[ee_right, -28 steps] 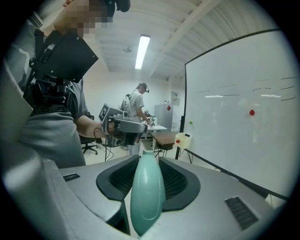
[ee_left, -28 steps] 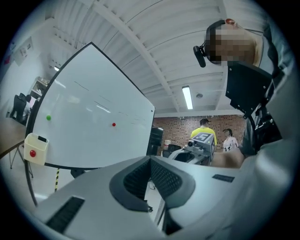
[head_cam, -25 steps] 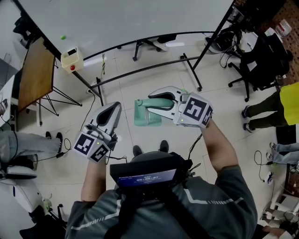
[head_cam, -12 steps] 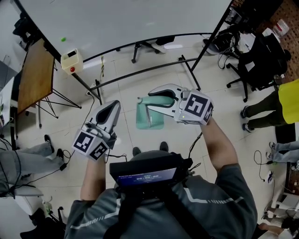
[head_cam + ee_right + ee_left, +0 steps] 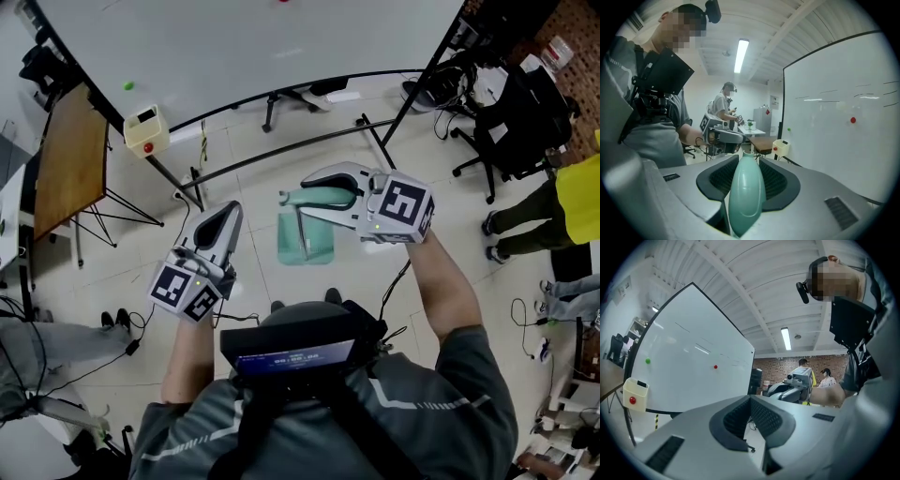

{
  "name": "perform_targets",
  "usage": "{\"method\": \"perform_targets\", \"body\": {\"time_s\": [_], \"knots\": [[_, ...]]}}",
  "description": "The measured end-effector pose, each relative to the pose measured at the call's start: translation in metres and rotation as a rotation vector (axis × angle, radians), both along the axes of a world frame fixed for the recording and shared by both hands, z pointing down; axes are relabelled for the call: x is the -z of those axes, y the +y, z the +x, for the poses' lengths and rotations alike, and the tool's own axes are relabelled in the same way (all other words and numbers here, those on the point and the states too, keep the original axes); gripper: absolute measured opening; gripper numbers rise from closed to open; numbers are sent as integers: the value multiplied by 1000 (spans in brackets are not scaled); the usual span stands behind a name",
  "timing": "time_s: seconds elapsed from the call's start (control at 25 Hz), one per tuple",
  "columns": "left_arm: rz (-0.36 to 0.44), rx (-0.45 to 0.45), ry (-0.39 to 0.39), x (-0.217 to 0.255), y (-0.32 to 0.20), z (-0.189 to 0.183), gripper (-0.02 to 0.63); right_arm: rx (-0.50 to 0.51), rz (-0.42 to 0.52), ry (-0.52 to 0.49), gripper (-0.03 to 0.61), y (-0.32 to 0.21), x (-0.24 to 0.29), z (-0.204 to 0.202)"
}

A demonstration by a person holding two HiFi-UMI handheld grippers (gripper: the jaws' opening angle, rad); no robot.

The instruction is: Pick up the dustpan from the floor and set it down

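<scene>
The dustpan's (image 5: 309, 246) teal handle is largely covered by the right hand-held gripper (image 5: 309, 195), whose two jaws are closed round it. The right gripper view shows the smooth, rounded plastic handle (image 5: 745, 197) squeezed between the dark ribbed pads (image 5: 776, 180), its lower end cut off by the frame. From the head view the pan hangs below that gripper, in front of the person's two shoe tips (image 5: 330, 296). How far it is clear of the glossy tiled floor (image 5: 253, 178) cannot be judged from straight above. The pan is a shallow, roughly rectangular tray of pale green plastic, and its far edge lies partly under the jaw. The left hand-held gripper (image 5: 223, 217) is held apart, to the left. In its own view the left hand-held gripper (image 5: 750, 401) has its grey moulded jaws meeting at the tips, with nothing between the ribbed pads. Each gripper carries one cube with black and white square markers, two in all (image 5: 405, 206) (image 5: 183, 291). A large whiteboard (image 5: 262, 37) on a black tubular frame fills the top of the head view, and its upper part is cut off. One green magnet (image 5: 647, 361) and one red magnet (image 5: 715, 366) sit on it. A cream box with a red button (image 5: 145, 131) stands beside a brown wooden board (image 5: 70, 150). At the right edge a person in yellow (image 5: 579, 202) is only partly in frame.
</scene>
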State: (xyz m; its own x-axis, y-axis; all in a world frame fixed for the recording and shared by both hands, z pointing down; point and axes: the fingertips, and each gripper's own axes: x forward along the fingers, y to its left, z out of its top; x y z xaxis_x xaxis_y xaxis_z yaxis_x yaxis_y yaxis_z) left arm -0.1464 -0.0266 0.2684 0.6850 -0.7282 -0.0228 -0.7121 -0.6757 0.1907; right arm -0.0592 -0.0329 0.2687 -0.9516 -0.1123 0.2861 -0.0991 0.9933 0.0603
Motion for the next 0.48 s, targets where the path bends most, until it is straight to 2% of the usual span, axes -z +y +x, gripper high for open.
{"method": "perform_targets", "body": {"time_s": [0.28, 0.48], "knots": [[6, -27, -14, -1, -29, -23, 26, -28, 9, -21, 158, -38, -5, -24], [8, -5, -26, -1, -73, -20, 25, 21, 6, -46, 158, -81, 0, -31]]}}
